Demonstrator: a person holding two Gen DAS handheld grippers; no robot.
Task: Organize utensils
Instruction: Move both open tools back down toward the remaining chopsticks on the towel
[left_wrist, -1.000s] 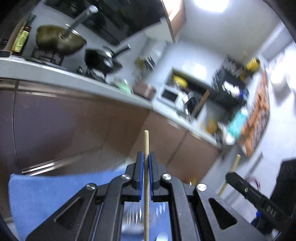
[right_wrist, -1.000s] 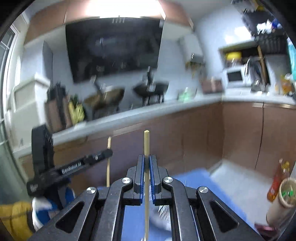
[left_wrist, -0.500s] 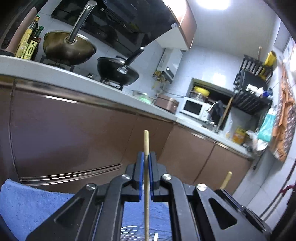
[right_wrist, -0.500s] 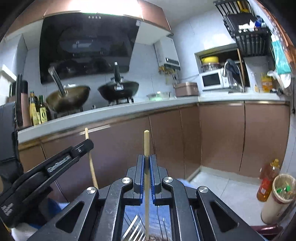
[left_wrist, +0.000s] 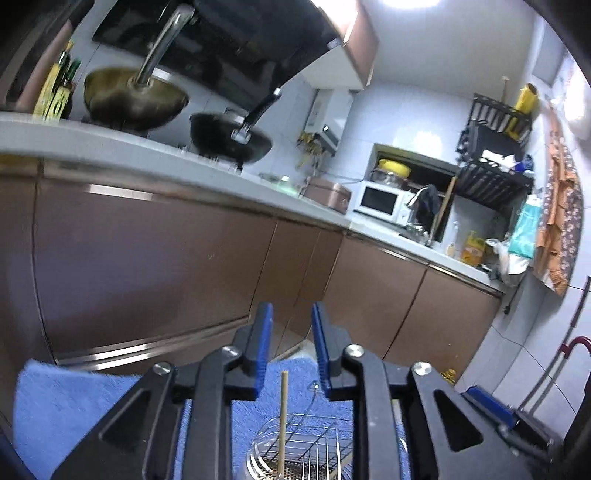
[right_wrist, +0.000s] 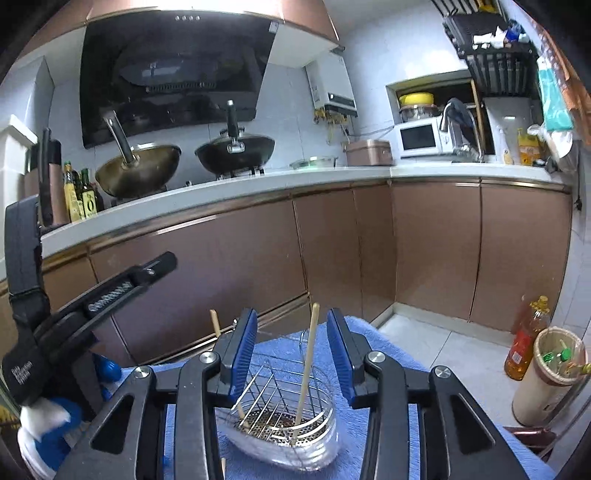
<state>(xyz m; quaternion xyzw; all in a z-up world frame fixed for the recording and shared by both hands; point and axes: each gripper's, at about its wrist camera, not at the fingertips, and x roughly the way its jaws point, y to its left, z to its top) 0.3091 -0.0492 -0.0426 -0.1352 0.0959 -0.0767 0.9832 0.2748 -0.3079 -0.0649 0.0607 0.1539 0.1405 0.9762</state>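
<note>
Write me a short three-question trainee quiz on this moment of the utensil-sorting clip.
1. True or false: the right gripper is clamped on a chopstick.
2. Where do the two chopsticks stand? A) on the counter B) in the wire utensil holder C) in the bin
3. Fill in: the holder sits on a ____ towel.

Key: 1. False; its jaws stand apart, as do the left gripper's. 2. B; the second chopstick leans at the holder's left. 3. Blue.
</note>
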